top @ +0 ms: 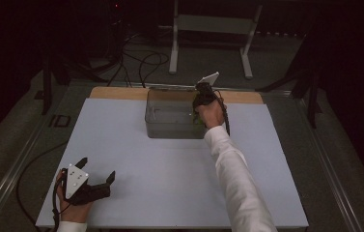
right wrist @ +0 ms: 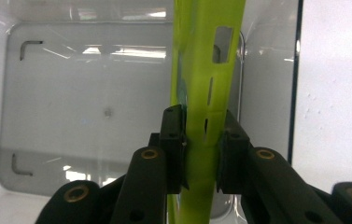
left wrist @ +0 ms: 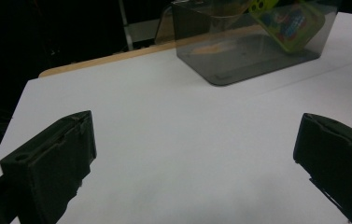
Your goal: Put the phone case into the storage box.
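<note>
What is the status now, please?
Right gripper shut on green packet, inside clear bin. Left gripper open, idle near the table's front edge. Nothing in the way.

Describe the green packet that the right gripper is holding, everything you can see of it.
The green packet is a flat, thin, lime-green pack, seemingly card or plastic, with a hang hole and narrow slots along one edge. The left gripper view shows a colourful printed face. The right gripper is shut on it, jaws pressing both flat sides. It hangs edge-on inside the clear plastic bin, tilted, above the bin's bare floor.
</note>
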{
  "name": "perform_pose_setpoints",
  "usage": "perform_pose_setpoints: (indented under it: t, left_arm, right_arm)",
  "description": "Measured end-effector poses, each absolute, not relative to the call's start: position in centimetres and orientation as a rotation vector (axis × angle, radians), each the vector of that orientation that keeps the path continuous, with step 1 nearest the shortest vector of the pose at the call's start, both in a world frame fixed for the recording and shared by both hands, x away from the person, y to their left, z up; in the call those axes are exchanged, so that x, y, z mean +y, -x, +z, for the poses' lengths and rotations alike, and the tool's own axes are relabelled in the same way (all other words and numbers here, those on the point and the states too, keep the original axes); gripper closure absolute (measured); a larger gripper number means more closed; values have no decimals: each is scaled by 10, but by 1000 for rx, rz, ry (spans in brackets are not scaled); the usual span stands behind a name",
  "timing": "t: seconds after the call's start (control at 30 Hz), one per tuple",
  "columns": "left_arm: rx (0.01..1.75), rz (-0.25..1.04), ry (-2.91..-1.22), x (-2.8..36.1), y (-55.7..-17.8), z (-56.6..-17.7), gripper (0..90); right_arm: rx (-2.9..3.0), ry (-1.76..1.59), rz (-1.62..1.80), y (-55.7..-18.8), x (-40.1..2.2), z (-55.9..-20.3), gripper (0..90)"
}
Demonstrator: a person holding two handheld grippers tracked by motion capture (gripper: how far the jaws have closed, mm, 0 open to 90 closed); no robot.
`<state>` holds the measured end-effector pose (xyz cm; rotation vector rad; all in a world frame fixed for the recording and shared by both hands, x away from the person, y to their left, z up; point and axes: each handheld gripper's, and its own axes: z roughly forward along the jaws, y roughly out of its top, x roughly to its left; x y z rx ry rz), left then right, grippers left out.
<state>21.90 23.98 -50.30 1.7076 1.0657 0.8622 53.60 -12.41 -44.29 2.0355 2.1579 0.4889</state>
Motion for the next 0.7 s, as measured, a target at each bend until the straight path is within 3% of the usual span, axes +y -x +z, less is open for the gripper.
perform_pose_setpoints:
  t: [0.7]
  left_arm:
    - [1066, 860, -1707, 240, -219, -503, 0]
  right_arm:
    - [2164, -1968, 416, -538, -114, -454, 724]
